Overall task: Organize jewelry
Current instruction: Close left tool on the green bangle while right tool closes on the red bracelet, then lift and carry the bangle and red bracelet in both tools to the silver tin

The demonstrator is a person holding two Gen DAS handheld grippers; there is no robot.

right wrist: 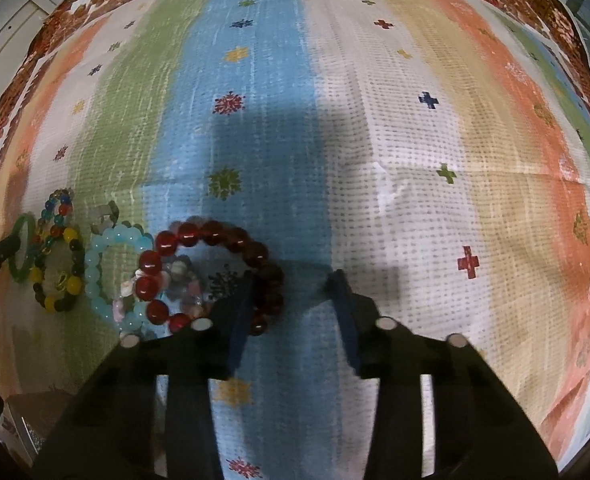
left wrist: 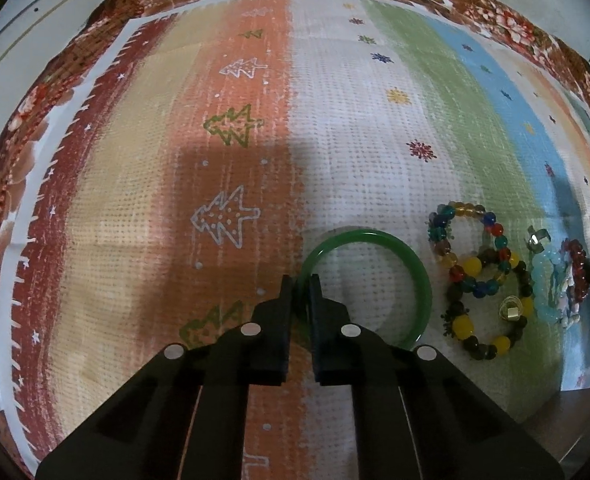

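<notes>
Green bangle (left wrist: 375, 280), lower centre, flat on striped cloth (left wrist: 335, 120): left gripper (left wrist: 300, 292) clamped on its left rim. Red bead bracelet (right wrist: 215, 272), lower left: right gripper (right wrist: 291, 280) jaws apart, left finger inside the loop.

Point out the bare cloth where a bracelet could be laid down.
Free: the orange and beige stripes left of the green bangle, and the white and beige stripes right of the red bead bracelet. Crowded: between them, where the bead bracelets overlap.

Two close, steep-down wrist views, bracelets (left wrist: 483, 280) shared.
</notes>
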